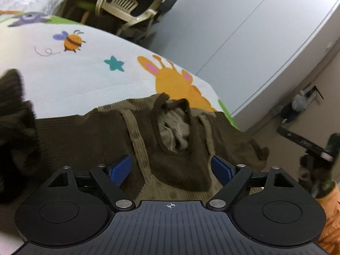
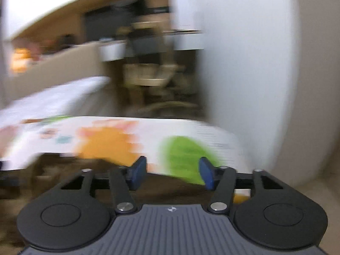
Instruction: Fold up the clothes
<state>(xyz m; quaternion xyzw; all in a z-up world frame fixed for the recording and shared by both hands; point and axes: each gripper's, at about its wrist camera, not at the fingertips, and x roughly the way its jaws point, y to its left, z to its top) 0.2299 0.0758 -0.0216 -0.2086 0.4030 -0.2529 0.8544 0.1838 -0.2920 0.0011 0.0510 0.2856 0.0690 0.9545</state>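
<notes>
A brown and tan knit sweater [image 1: 174, 140] lies spread on the bed, its V-neck collar facing away from me. My left gripper [image 1: 171, 165] is open just above the sweater's chest, its blue pads [image 1: 121, 167] wide apart on either side of the neckline panel. A dark brown sleeve or fold [image 1: 14, 127] bulges at the left edge. In the right wrist view, which is blurred by motion, my right gripper [image 2: 172, 175] is open and empty above the sweater's dark edge [image 2: 161, 189] near the bed's corner.
The bed has a white cartoon-print cover [image 1: 85, 68] with a bee, star and orange animal; it also shows in the right wrist view [image 2: 119, 136]. A cream plastic chair [image 1: 125, 6] stands beyond the bed. A white wardrobe [image 1: 244, 31] is at right. Orange cloth [image 1: 331, 212] sits at lower right.
</notes>
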